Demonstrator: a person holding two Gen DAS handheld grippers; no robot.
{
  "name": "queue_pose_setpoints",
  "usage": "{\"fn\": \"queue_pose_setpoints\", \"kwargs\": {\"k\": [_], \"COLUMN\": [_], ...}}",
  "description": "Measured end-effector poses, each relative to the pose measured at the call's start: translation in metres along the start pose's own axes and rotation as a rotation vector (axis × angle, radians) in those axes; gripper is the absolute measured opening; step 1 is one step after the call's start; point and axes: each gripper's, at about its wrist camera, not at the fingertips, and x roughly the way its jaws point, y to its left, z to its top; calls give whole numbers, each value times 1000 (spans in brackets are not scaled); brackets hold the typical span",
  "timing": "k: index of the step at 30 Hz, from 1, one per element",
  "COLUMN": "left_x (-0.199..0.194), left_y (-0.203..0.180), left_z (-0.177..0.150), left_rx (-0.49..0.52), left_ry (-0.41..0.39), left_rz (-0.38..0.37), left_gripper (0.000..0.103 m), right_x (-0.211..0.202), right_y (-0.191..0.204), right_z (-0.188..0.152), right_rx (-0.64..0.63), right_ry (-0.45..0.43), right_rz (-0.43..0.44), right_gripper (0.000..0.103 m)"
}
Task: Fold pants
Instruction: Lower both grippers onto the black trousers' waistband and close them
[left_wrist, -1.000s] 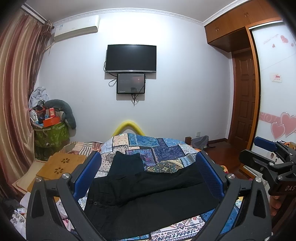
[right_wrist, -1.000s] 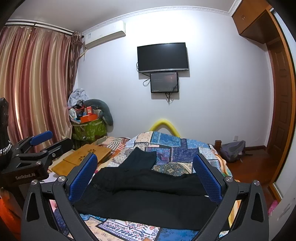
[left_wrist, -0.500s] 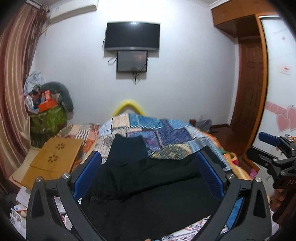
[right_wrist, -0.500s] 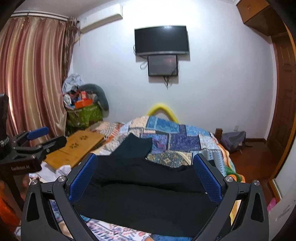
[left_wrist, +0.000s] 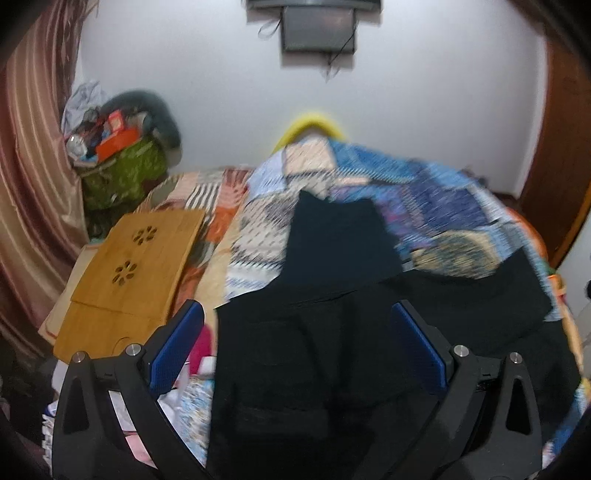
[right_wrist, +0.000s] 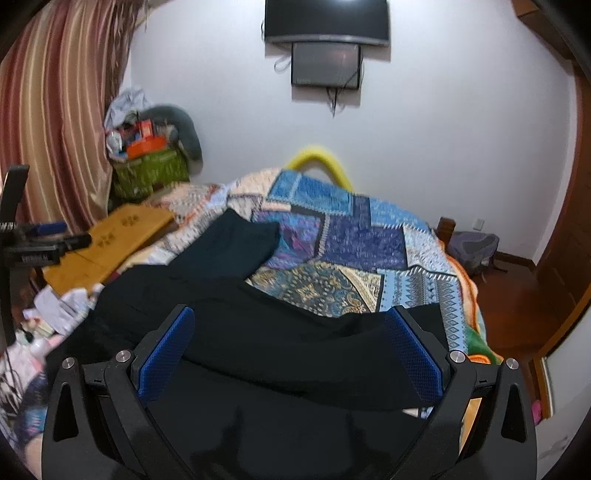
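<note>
My left gripper (left_wrist: 297, 345) and right gripper (right_wrist: 290, 349) both gape wide, empty, above the black pants (right_wrist: 258, 332). Blur smears the left view, and the pants' near edge is cut off behind my gripper frames.

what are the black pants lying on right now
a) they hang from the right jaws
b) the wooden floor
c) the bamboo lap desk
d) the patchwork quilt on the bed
d: the black pants lie spread across the patchwork quilt on the bed, while the bamboo lap desk sits off to the side and both grippers, left gripper and right gripper, have their jaws wide apart with nothing clamped.
</note>
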Motion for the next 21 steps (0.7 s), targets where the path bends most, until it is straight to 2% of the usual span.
{"fn": "queue_pose_setpoints", "kwargs": {"k": [3, 5, 7, 12, 15, 18, 21], "left_x": [44, 72, 102, 160, 183, 205, 223], "left_y": [21, 33, 44, 62, 69, 73, 72], "left_z": [-1, -5, -13, -25, -25, -21, -21], "left_rx": [-9, -11, -23, -69, -101, -109, -123], "left_ry": [87, 148, 228, 350, 396, 421, 455], "left_rz": [1, 1, -5, -24, -29, -36, -63], "left_gripper": [99, 84, 80, 79, 76, 74, 70], "right_x": [29, 52, 72, 119, 145, 167, 185], "right_y": [-11, -16, -19, -28, -29, -23, -16], "right_z": [3, 3, 3, 4, 10, 12, 12], "right_rx": [-9, -12, -12, -10, -38, -82, -138], "right_ry": [65, 137, 190, 291, 320, 383, 422], "right_rz": [25, 82, 106, 145, 160, 196, 219], "right_gripper": [103, 103, 101, 101, 99, 83, 79]}}
